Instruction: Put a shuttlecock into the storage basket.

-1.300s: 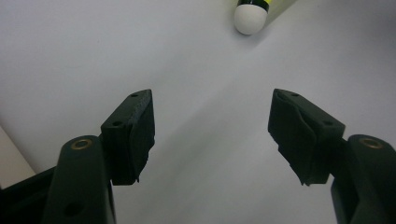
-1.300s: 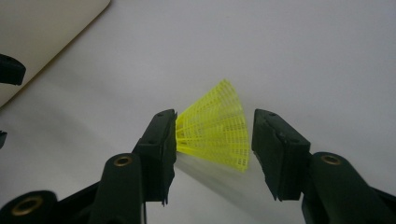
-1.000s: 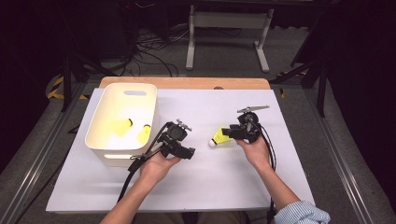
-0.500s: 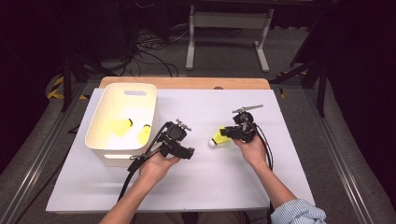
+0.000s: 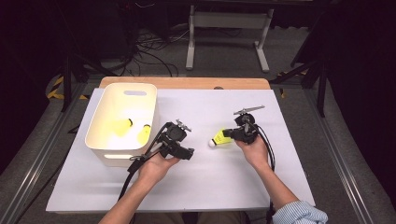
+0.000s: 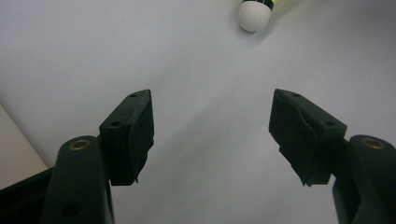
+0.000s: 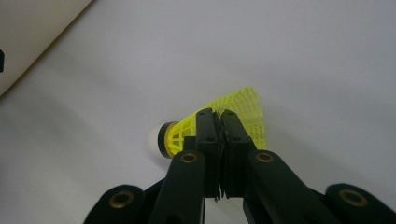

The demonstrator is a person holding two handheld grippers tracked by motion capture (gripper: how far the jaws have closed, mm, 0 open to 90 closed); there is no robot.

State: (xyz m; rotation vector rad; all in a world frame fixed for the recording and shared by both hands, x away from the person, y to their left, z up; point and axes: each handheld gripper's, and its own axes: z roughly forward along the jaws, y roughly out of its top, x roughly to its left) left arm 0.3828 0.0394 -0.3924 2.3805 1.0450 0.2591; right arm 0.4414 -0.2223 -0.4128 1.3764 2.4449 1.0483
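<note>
The right hand-held gripper (image 7: pixel 218 116) has just been closing, and now its jaws are pressed together on the yellow skirt of the shuttlecock (image 7: pixel 236 114), which lies on the white tabletop (image 5: pixel 224 182) to the right of the bin (image 5: pixel 122 156). Compared with a second ago, the shuttlecock has not moved. The left hand-held gripper (image 6: pixel 210 126) stays spread and empty beside the bin. I judge the grasp is made, so lifting toward the bin comes next.

The left side of the white sheet (image 5: pixel 243 182) is blocked by the bin (image 5: pixel 122 122); open passage is left across the near and right parts.
</note>
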